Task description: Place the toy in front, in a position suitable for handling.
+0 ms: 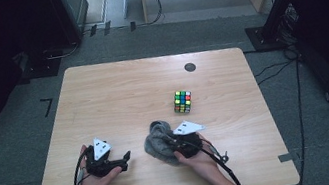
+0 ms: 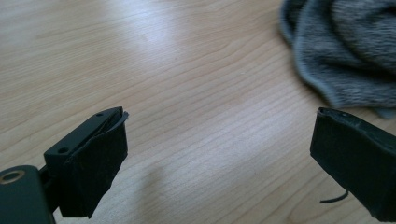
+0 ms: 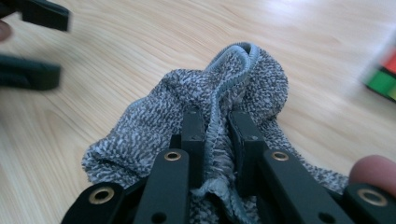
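Observation:
A crumpled grey knitted cloth [image 1: 158,140] lies on the wooden table [image 1: 117,95] near its front middle. My right gripper [image 1: 170,144] is shut on the cloth [image 3: 243,79], its two black jaws pinching a bunched fold with a light hem between them [image 3: 216,135]. My left gripper [image 1: 124,161] rests low at the table's front left, open, with bare wood between its fingers [image 2: 100,154]. In the left gripper view the grey cloth [image 2: 345,51] sits at the upper right, apart from the jaws.
A Rubik's cube [image 1: 182,101] stands behind the cloth, toward the table's right middle, and shows blurred at the right edge [image 3: 385,74] of the right gripper view. A small dark round disc [image 1: 190,67] lies near the far edge. Cables trail off the table's front.

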{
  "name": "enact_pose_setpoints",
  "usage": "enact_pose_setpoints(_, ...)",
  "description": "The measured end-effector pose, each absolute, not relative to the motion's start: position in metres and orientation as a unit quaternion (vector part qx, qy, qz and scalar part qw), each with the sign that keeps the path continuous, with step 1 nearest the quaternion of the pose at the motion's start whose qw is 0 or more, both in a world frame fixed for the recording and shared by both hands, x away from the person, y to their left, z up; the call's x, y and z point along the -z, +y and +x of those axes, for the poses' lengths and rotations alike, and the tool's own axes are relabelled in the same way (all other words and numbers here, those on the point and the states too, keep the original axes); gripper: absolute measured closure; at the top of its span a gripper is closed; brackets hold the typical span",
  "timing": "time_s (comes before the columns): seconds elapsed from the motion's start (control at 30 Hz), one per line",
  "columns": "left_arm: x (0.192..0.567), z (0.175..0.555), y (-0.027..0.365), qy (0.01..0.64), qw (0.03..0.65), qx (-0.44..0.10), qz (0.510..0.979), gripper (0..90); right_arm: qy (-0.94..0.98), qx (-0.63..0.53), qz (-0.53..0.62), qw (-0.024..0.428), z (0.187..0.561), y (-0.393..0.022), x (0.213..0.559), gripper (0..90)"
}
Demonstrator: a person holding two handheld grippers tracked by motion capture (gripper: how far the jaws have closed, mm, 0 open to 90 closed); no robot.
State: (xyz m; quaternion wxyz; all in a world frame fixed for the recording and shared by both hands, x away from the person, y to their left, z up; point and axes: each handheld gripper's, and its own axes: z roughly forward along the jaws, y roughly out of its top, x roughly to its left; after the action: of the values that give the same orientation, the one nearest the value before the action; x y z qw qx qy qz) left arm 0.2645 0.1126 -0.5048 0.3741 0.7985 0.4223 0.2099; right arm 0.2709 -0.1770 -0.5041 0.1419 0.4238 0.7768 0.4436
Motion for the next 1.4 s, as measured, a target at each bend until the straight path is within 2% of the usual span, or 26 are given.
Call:
enact_pose_setpoints(0.17,0.506,0.263,0.112,0.414,0.379,-0.201,0.802,4.6,0.778,-0.459,0.406,0.137,0.273,-0.155,0.500,78.7)
enact_pose_setpoints(0.3,0.506,0.261,0.111,0.413,0.380,-0.201,0.803,5.0,0.775,-0.476,0.395,0.133,0.271,-0.153,0.497,58.7)
enact_pose_setpoints(0.4,0.506,0.260,0.110,0.411,0.382,-0.201,0.803,5.5,0.772,-0.473,0.403,0.132,0.271,-0.156,0.495,53.6)
enact_pose_setpoints(0.53,0.508,0.261,0.107,0.410,0.381,-0.199,0.805,5.6,0.787,-0.448,0.402,0.134,0.271,-0.150,0.503,39.4)
enact_pose_setpoints(0.63,0.507,0.260,0.104,0.404,0.384,-0.198,0.806,5.7,0.776,-0.466,0.406,0.129,0.268,-0.155,0.500,34.6)
enact_pose_setpoints(0.7,0.507,0.260,0.102,0.402,0.386,-0.197,0.806,5.8,0.755,-0.480,0.420,0.150,0.269,-0.165,0.492,33.1)
enact_pose_setpoints(0.83,0.509,0.261,0.100,0.405,0.376,-0.197,0.810,6.3,0.720,-0.464,0.462,0.232,0.274,-0.183,0.477,28.2)
enact_pose_setpoints(1.3,0.511,0.259,0.102,0.407,0.367,-0.202,0.812,6.8,0.633,-0.380,0.601,0.306,0.334,-0.202,0.482,13.0)
enact_pose_setpoints(1.4,0.511,0.258,0.102,0.406,0.363,-0.205,0.813,6.8,0.623,-0.377,0.618,0.295,0.344,-0.202,0.486,12.0)
